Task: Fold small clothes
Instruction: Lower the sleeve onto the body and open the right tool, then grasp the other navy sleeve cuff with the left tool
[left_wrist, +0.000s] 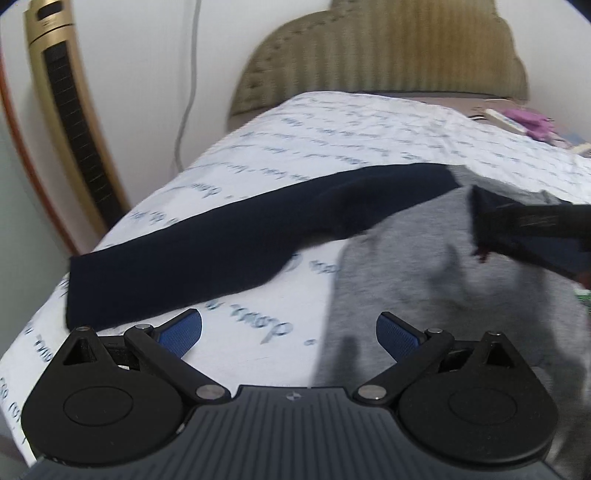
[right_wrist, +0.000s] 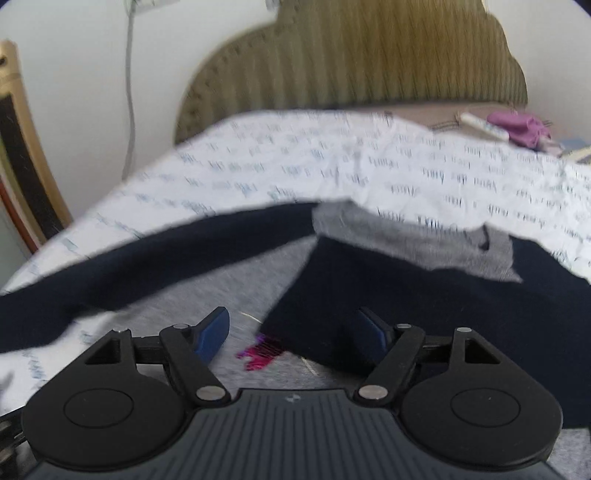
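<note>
Blue pads of our left gripper stand apart over the sheet, nothing between; our right gripper gapes too, above the grey-and-navy top spread on the bed; headboard beyond.

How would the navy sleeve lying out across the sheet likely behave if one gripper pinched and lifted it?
The navy sleeve would probably droop limply: it lies flat and follows the sheet. It looks thin, so likely light. Being attached to the grey shirt body, it may tug that along.
</note>
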